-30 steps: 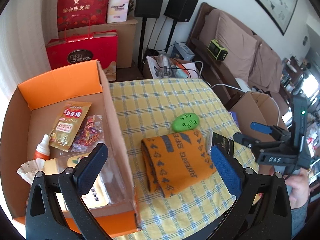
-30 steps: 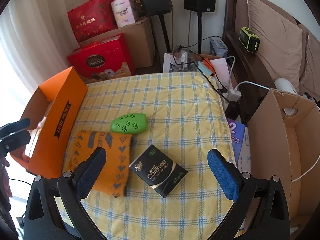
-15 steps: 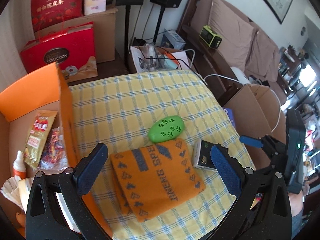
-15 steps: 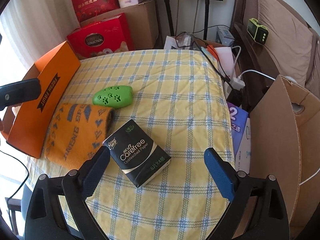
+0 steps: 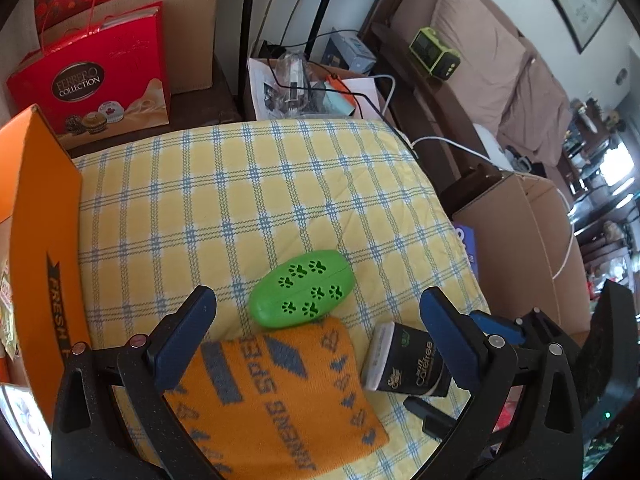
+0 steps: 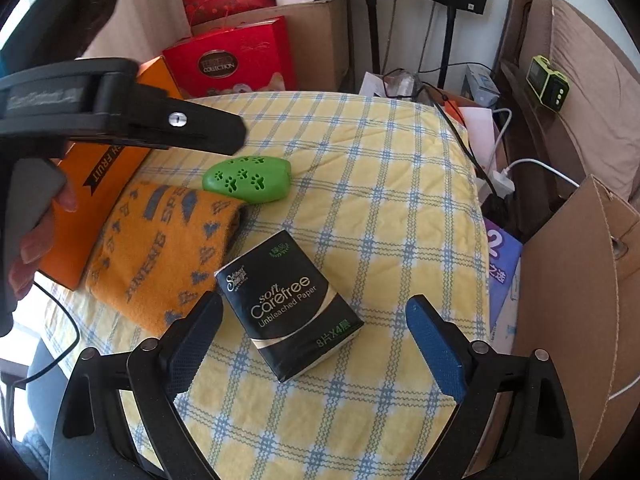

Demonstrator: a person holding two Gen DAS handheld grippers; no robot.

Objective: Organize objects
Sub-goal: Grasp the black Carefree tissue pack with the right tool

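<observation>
Right tongs (image 6: pixel 316 344) spread wide around black tissue pack (image 6: pixel 288 304), just narrowing

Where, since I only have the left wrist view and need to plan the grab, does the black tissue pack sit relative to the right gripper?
Observer: The tissue pack lies flat, label up, between the right gripper's open fingers, nearer the left one. The jaws have just been closing a little, pads not touching it.
Operator: Is the left gripper in the way?
Observer: No. Seen side-on, the left gripper hangs above the orange box and green case, clear of the pack.
</observation>
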